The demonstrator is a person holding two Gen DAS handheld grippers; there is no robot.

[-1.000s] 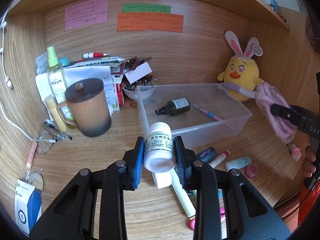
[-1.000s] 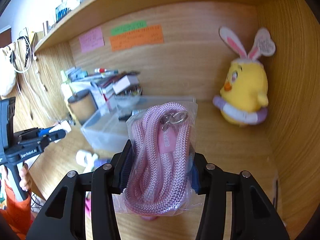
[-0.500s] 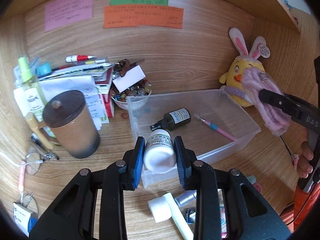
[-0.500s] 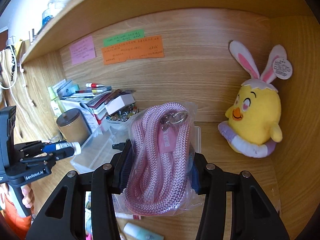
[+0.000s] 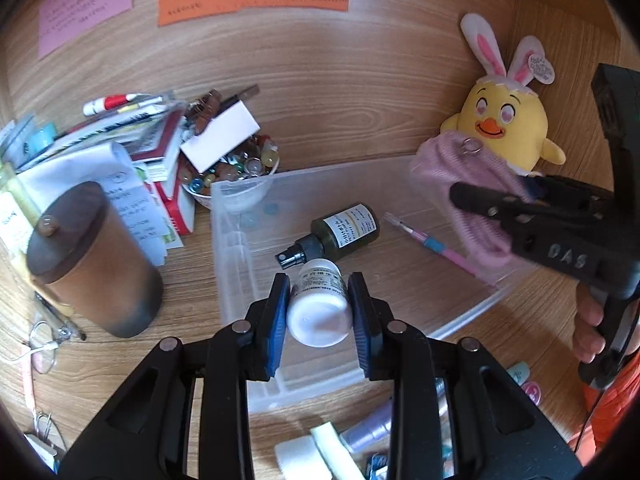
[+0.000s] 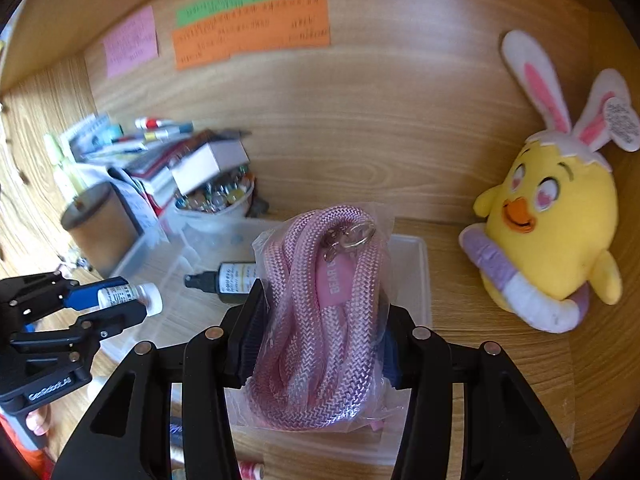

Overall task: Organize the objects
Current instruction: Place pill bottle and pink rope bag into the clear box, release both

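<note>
Left hand-held gripper (image 5: 319, 312) pinches a white pill bottle (image 5: 319, 307) by its sides, cap end toward the camera, poised over the near-left part of the clear plastic bin (image 5: 234, 248). Right hand-held gripper (image 6: 320, 334) is clamped on a bagged coil of pink rope (image 6: 320, 320) with a metal ring at its top, held above the bin's right side. Inside the bin lie a dark green spray bottle (image 5: 342, 232) on its side and a pink pen (image 5: 430, 245), apart from each other. Both loads look close to release. Risks, as judged: the pill bottle sits almost directly over the spray bottle's nozzle, so dropping it there could knock or roll both; being round, it may roll once it lands. The slippery bag could slide between the pads, or the soft bundle could catch on the bin's right rim and spill onto the tabletop (image 5: 192, 280). The two grippers converge on one small bin, so a collision is possible. The yellow chick plush (image 6: 556, 240) stands just beside the bin and could be nudged.
</note>
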